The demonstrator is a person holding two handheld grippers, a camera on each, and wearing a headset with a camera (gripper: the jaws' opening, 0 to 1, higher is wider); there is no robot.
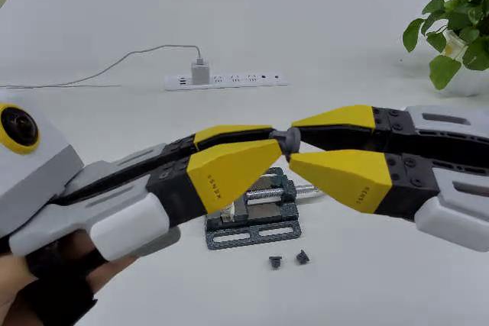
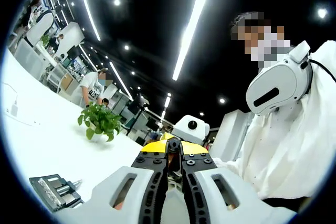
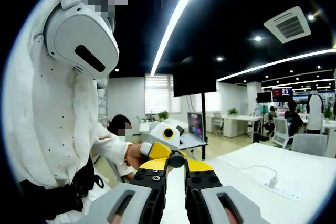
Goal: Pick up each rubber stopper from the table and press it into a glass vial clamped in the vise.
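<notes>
Left tongs (image 1: pixel 276 146) and right tongs (image 1: pixel 293 144) meet tip to tip, both pinched on one stopper (image 1: pixel 286 140) above the vise (image 1: pixel 252 227), two spare stoppers (image 1: pixel 276 262) on the bench (image 1: pixel 344 51) at its five o'clock, so three look left to press.

Holds both grippers raised and roughly level, tip to tip. Points the left gripper (image 1: pixel 276 143) in from the lower left, left hand (image 1: pixel 19 284) wrapped under its grey body, and pinches the rubber stopper (image 1: pixel 286 140) between nearly closed jaws. Points the right gripper (image 1: pixel 293 141) in from the right, jaws slightly parted either side of the same stopper; cannot tell whether touching.
</notes>
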